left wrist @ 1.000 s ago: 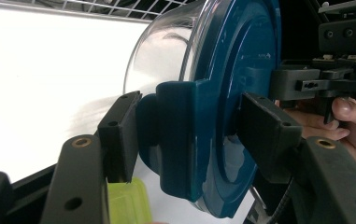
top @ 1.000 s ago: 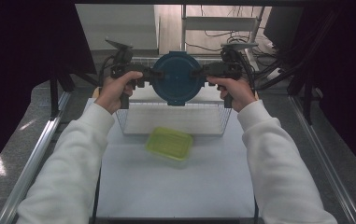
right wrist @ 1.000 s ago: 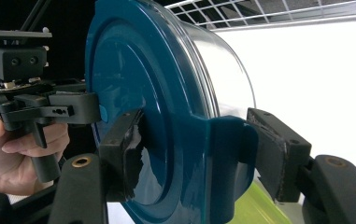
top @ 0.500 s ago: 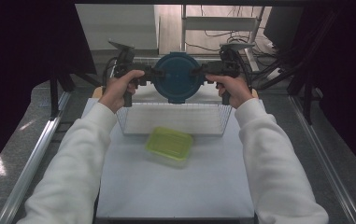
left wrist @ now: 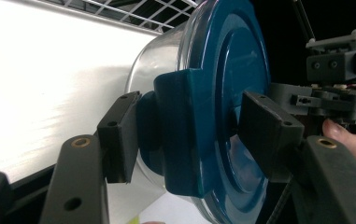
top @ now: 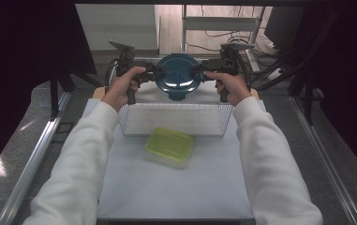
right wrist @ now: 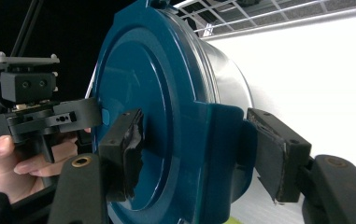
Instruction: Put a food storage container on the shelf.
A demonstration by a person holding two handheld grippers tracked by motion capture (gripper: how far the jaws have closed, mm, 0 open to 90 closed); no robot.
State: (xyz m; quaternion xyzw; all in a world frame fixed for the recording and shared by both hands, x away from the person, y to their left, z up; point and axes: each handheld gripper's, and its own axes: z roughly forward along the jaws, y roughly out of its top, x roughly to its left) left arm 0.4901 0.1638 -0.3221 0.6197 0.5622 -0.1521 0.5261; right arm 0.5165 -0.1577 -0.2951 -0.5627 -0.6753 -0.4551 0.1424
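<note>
A round clear container with a dark blue clip-on lid (top: 179, 78) hangs in the air between the two grippers, above the far edge of a white wire basket (top: 176, 119) that stands on the white surface (top: 176, 192). The container is tipped on its side, so the lid faces the high camera and the clear body points away toward the far side.

The left gripper (top: 156, 72) holds the container at its left rim. In the left gripper view, its two black jaws close on a blue latch tab of the lid (left wrist: 185, 135): one pad presses the outer side of the tab by the clear wall, the other lies against the lid's flat face. The right gripper (top: 199, 71) does the same at the opposite rim. In the right gripper view its jaws clamp the other latch tab (right wrist: 222, 140), one pad on the lid face and one on the tab's outer side. Each gripper view also shows the other hand and its gripper beyond the lid.

Both of the person's hands, in white sleeves, come from the near side and hold the grippers about level.

A yellow-green rectangular plastic box with a lid (top: 169, 146) lies on the surface just in front of the basket, well below the held container.
</note>
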